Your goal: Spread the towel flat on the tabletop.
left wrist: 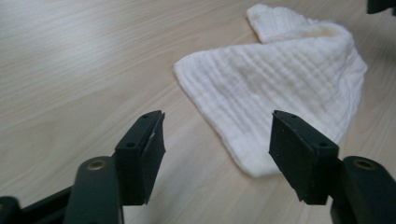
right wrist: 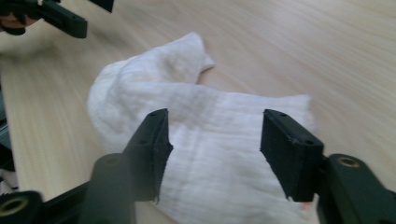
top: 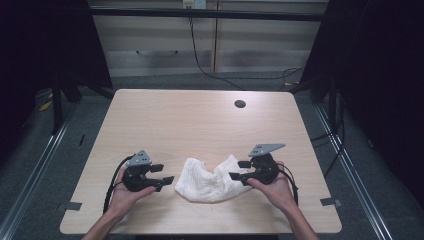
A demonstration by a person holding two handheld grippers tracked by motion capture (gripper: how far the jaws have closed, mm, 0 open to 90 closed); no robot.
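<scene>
Wooden surface (top: 200, 120) holds a crumpled white cloth (top: 212, 180) near its front edge, between the left hand-held gripper (top: 165, 175) and the right hand-held gripper (top: 239, 170), both with jaws apart and nothing in them.

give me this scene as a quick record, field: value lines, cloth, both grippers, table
cloth: white cloth, crumpled in a rough V, lying on the table between the two grippers
left gripper: left gripper jaws open, nothing between them, just short of the cloth's near edge
right gripper: right gripper jaws open, over the cloth's right part, pads not pressing on it
table: light wooden table with a round dark hole near its far edge
hands: one hand behind each gripper, coming in from the bottom of the high view
</scene>
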